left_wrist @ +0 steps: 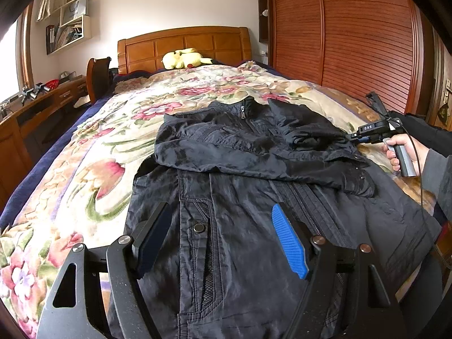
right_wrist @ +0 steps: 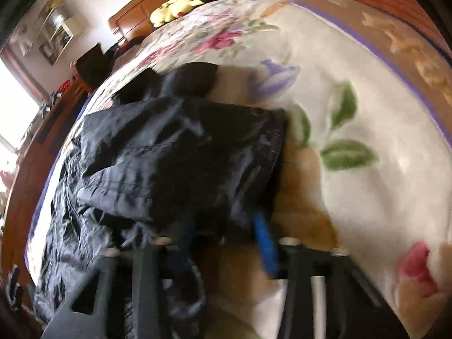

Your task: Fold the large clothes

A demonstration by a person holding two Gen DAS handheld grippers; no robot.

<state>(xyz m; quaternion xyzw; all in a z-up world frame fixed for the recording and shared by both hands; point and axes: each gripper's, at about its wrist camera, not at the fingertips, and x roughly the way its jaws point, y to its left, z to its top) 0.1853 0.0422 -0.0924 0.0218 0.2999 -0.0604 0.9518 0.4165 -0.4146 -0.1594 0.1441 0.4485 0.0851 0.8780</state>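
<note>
A black zip-front jacket lies face up on the floral bedspread, collar toward the headboard. One sleeve is folded across its chest. My left gripper hovers open over the jacket's lower front, with nothing pinched between its fingers. At the jacket's right shoulder, a hand holds my right gripper, whose tips are buried in bunched fabric. The right wrist view is blurred; there the right gripper has a wad of the black jacket between its blue pad and the other finger.
A yellow plush toy rests by the wooden headboard. A slatted wooden wardrobe runs along the bed's right side. A desk and chair stand to the left. Bare bedspread shows right of the jacket.
</note>
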